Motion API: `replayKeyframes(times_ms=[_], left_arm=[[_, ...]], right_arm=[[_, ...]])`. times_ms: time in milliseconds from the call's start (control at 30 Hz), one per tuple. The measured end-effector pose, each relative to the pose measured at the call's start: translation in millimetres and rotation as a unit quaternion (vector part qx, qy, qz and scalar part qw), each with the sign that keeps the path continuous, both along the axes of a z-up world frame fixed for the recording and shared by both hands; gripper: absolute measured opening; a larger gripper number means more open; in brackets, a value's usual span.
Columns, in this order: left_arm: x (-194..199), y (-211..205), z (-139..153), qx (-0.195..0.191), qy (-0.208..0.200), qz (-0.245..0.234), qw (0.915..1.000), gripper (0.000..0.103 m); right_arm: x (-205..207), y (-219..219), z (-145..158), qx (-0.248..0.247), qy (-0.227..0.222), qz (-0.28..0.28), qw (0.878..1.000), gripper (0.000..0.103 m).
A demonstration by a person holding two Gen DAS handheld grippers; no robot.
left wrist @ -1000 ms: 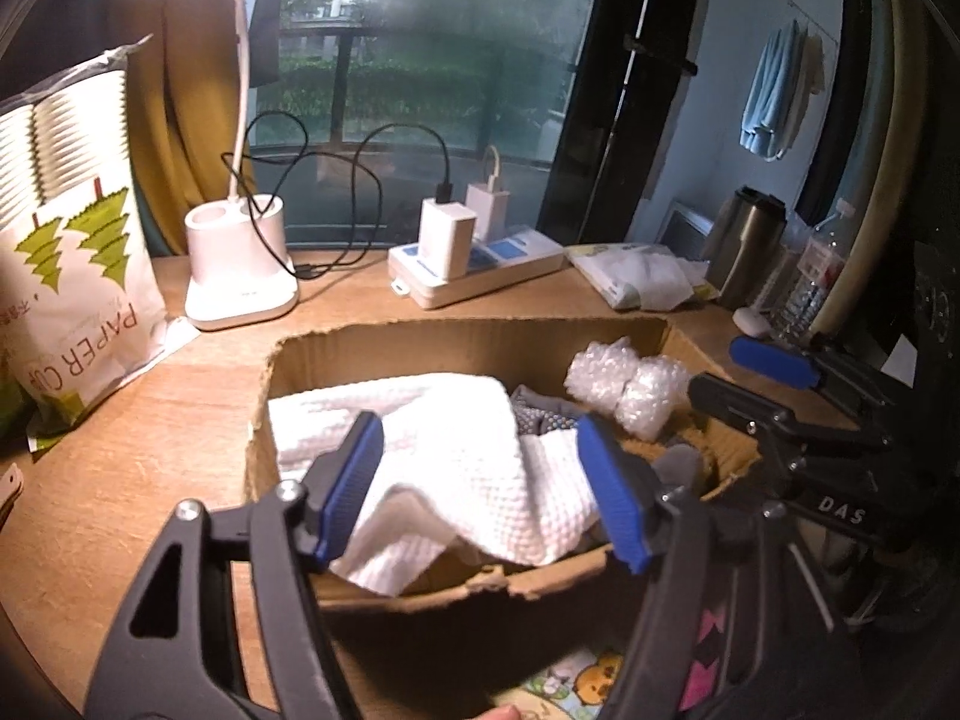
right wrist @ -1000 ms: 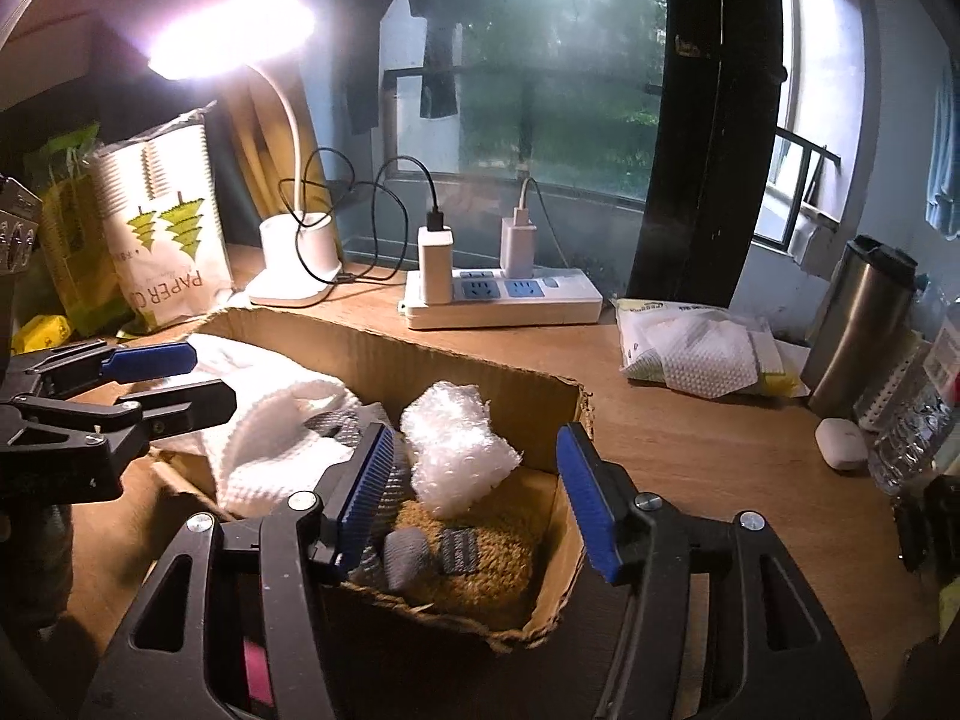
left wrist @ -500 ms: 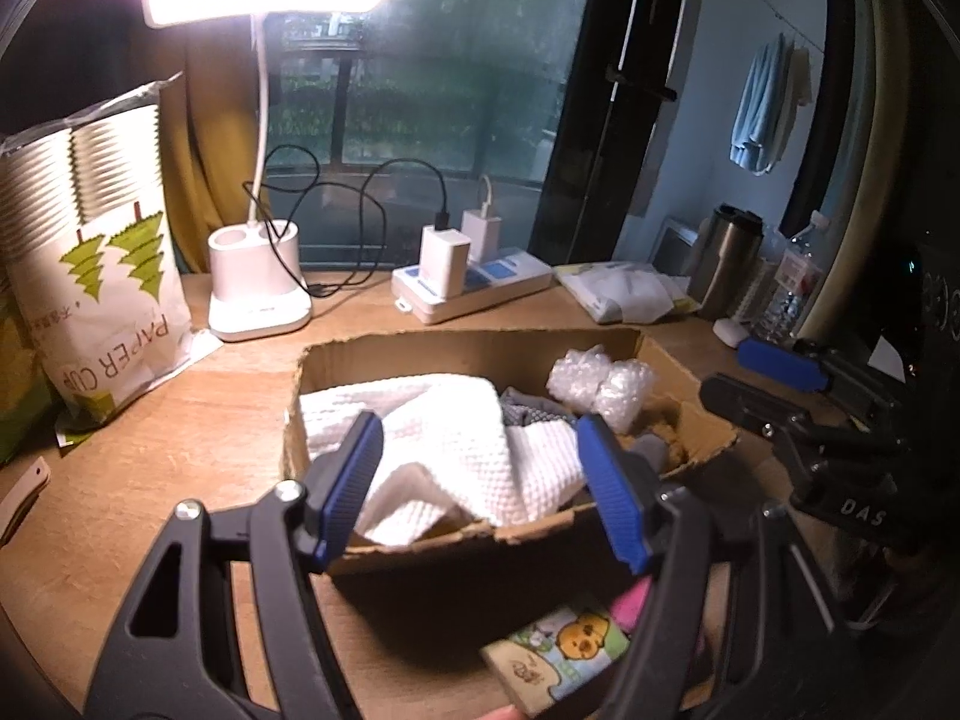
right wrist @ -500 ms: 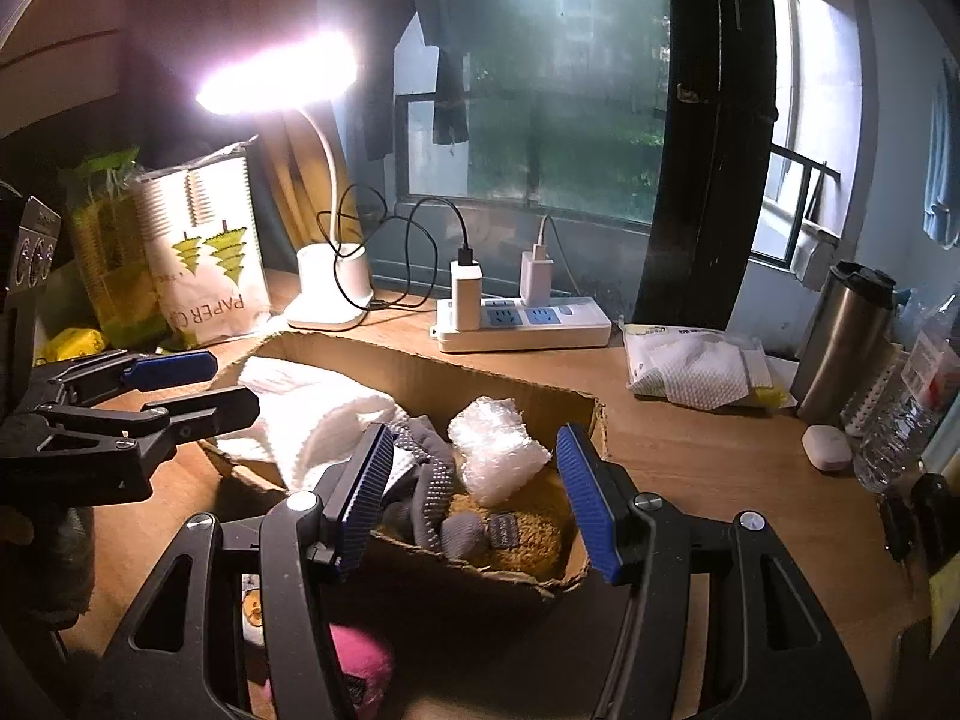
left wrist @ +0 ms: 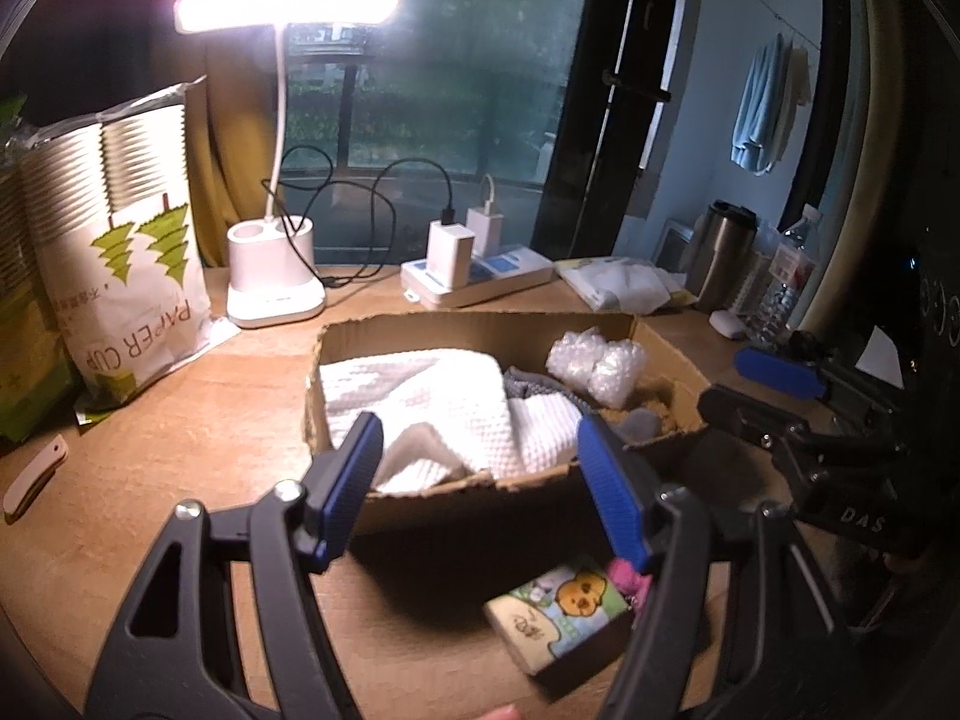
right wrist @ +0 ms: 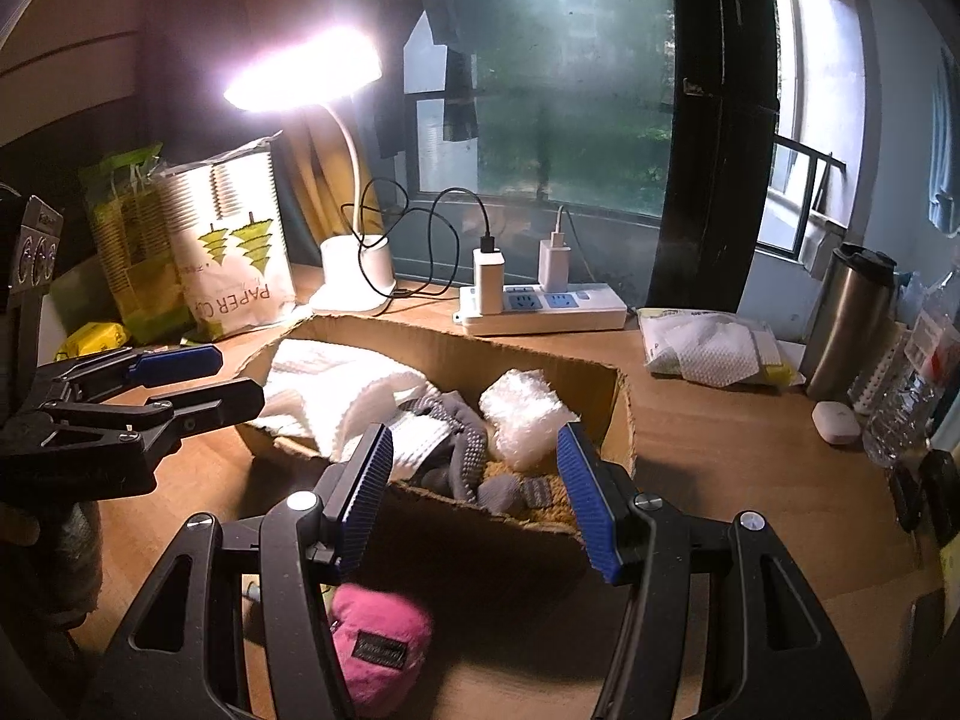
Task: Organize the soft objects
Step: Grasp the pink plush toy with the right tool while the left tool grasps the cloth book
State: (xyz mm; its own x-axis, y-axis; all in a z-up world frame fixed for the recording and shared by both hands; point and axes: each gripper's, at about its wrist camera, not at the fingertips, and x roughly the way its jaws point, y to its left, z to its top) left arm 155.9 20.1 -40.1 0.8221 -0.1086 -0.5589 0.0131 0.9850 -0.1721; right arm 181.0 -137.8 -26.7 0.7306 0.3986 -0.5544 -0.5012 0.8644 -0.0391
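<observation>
A cardboard box stands on the wooden desk. It holds a white waffle towel, grey socks, bubble wrap and a tan sponge-like pad. A pink plush pouch lies on the desk in front of the box, below my right gripper. A cartoon-printed tissue pack lies beside it. My left gripper is open and empty, in front of the box. My right gripper is open and empty too.
A lit desk lamp, a paper cup bag, a power strip with chargers, a packet of white cloths, a steel tumbler, a water bottle and a white earbud case stand around the box.
Both grippers have drawn back and up from the box. The box looks smaller, and the pink pouch and tissue pack have come into view. Both stay open.
</observation>
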Motion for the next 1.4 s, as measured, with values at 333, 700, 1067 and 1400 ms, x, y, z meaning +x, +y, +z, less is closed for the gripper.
replayKeyframes(times_ms=[333,700,1067,1400], left_arm=[[-16,2,-4,0.009,0.0,0.005,0.9999,0.069],[-27,6,-14,0.006,0.012,0.01,0.9999,0.069],[-34,8,-28,0.003,0.03,0.008,0.9995,0.069],[-36,3,-46,-0.003,0.058,-0.004,0.9983,0.069]], right_arm=[[-20,3,-1,0.0,0.002,0.006,1.0,0.06],[-31,3,-14,-0.001,0.022,0.009,1.0,0.06],[-38,6,-37,-0.008,0.055,0.011,0.998,0.06],[-42,14,-59,-0.02,0.091,0.023,0.995,0.06]])
